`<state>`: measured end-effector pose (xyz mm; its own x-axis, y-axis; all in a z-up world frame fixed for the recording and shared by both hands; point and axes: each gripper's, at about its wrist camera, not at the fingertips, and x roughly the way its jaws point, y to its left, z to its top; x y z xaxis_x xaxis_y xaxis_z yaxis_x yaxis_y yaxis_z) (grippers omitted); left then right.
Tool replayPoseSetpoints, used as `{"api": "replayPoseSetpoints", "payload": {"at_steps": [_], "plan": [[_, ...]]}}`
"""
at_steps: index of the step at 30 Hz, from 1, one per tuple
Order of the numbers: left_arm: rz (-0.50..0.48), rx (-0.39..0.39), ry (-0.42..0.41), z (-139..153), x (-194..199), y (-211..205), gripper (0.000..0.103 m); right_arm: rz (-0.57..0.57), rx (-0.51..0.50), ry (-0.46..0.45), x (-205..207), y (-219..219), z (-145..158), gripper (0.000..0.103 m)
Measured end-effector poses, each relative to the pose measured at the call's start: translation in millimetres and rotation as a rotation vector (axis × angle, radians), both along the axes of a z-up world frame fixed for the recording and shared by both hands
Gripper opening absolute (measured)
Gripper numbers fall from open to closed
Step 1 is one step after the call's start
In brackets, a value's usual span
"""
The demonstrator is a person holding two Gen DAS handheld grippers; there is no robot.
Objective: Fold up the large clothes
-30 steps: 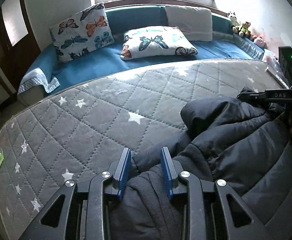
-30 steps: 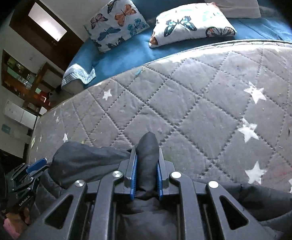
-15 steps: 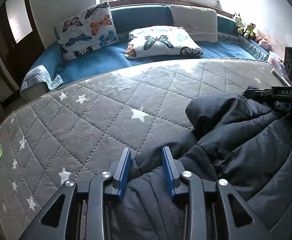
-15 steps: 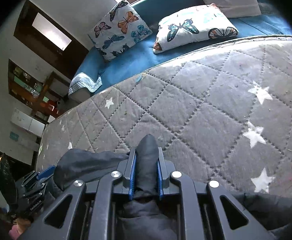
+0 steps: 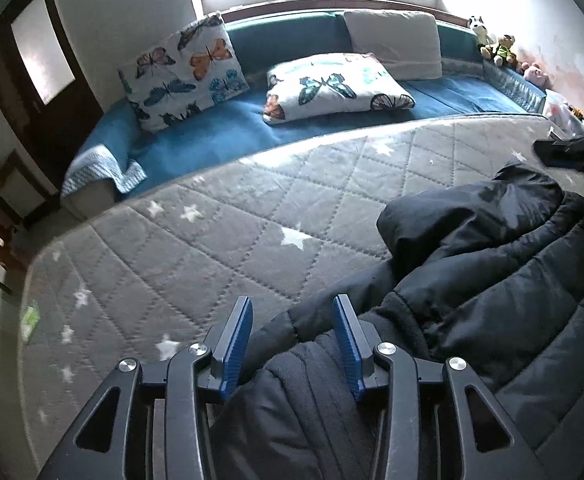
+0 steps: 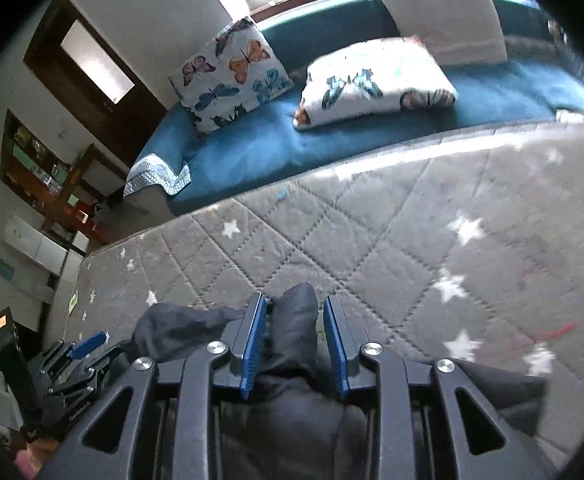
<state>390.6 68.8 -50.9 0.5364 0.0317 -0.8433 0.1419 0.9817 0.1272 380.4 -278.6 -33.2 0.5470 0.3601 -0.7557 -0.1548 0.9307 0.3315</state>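
Observation:
A black padded jacket (image 5: 491,280) lies bunched on the grey star-quilted mattress (image 5: 212,240). My left gripper (image 5: 292,312) hangs over the jacket's left edge, jaws opening. Dark fabric lies between the blue pads (image 5: 232,344), which do not press on it. In the right wrist view my right gripper (image 6: 293,308) is opening too. A fold of the jacket (image 6: 295,320) stands between its pads with a gap on each side. The right gripper (image 5: 571,152) also shows at the left wrist view's right edge, and the left gripper (image 6: 72,356) at the other view's lower left.
Beyond the mattress (image 6: 411,240) runs a blue daybed (image 5: 220,132) with two butterfly pillows (image 5: 184,68) and a white cushion (image 5: 395,44). Plush toys (image 5: 499,46) sit at the far right. A dark door (image 5: 40,64) and shelves (image 6: 40,164) stand on the left.
Both grippers' jaws have spread apart and let go of the jacket fabric they were pinching. Both have lifted a little, so the jacket sits lower in each view.

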Motion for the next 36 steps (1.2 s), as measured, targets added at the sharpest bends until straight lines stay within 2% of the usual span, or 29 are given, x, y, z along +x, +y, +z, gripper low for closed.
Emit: {"api": "replayPoseSetpoints", "payload": {"at_steps": [2, 6, 9, 13, 16, 21, 23, 27, 32, 36], "plan": [[0.013, -0.007, -0.011, 13.6, -9.5, 1.9, 0.045, 0.010, -0.043, -0.028, -13.2, 2.1, 19.4, 0.033], [0.029, -0.096, -0.045, 51.4, -39.9, 7.8, 0.045, 0.051, -0.115, -0.047, -46.0, 10.8, 42.1, 0.038], [0.013, -0.126, -0.086, 77.6, -77.4, 3.9, 0.045, 0.096, -0.176, -0.038, -74.9, 19.6, 43.2, 0.043], [-0.039, -0.173, -0.093, 92.5, -127.1, -9.0, 0.046, 0.173, -0.248, -0.037, -110.7, 25.6, 32.5, 0.043], [-0.076, -0.193, -0.087, 90.9, -161.5, -24.5, 0.046, 0.223, -0.330, -0.047, -136.6, 37.8, 20.0, 0.043], [-0.108, -0.219, -0.068, 73.7, -201.0, -44.8, 0.046, 0.279, -0.286, -0.037, -168.7, 47.3, 4.0, 0.043], [-0.107, -0.226, -0.055, 64.3, -205.9, -47.5, 0.046, 0.301, -0.288, -0.047, -176.9, 53.0, -2.2, 0.043], [-0.097, -0.231, -0.037, 47.3, -209.5, -47.2, 0.046, 0.300, -0.335, -0.088, -185.3, 61.5, -10.8, 0.060], [-0.100, -0.212, -0.024, 35.6, -208.1, -52.9, 0.046, 0.300, -0.409, -0.106, -189.4, 72.6, -20.3, 0.062], [-0.100, -0.202, -0.013, 29.3, -203.7, -54.9, 0.046, 0.297, -0.406, -0.085, -185.4, 72.1, -25.9, 0.063]]}}
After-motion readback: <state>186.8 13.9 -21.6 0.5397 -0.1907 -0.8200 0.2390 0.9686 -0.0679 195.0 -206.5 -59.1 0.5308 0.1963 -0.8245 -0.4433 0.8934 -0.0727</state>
